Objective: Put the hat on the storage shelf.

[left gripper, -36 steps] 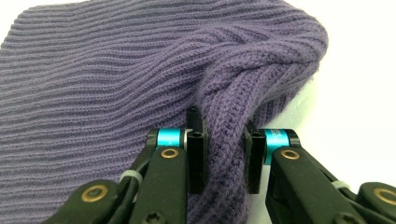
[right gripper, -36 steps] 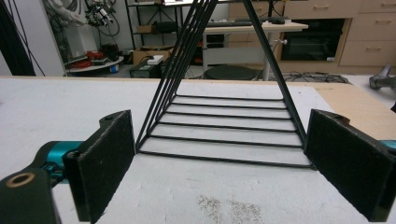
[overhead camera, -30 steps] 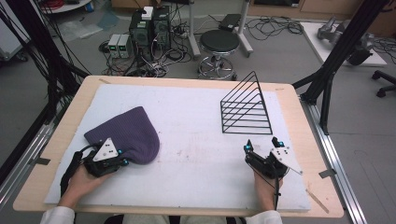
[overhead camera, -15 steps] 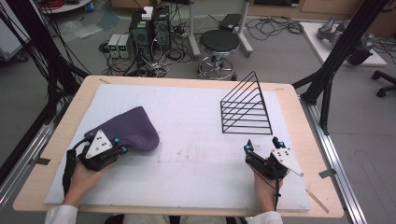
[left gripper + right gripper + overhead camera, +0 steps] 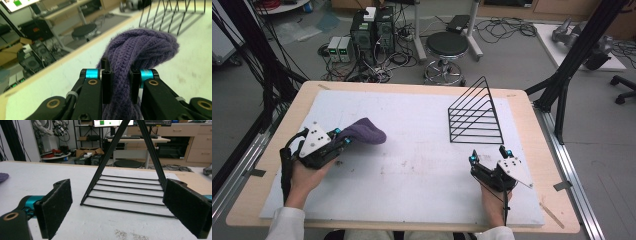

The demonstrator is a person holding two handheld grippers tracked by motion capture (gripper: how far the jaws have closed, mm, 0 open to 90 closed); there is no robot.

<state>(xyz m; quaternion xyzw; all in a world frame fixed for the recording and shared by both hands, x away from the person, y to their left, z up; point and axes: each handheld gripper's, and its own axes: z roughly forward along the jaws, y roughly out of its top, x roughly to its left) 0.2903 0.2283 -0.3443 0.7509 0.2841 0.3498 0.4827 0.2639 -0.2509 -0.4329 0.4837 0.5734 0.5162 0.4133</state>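
1. Now my left gripper (image 5: 343, 138) clamps the bunched purple knit hat (image 5: 364, 133), lifted at the mat's (image 5: 422, 165) left.
2. Right gripper (image 5: 488, 156) rests apart near the wire rack (image 5: 476, 117).

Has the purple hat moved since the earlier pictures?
Yes. The purple hat, clamped in the left gripper, no longer lies flat on the white mat; it is bunched and lifted off it at the gripper end.
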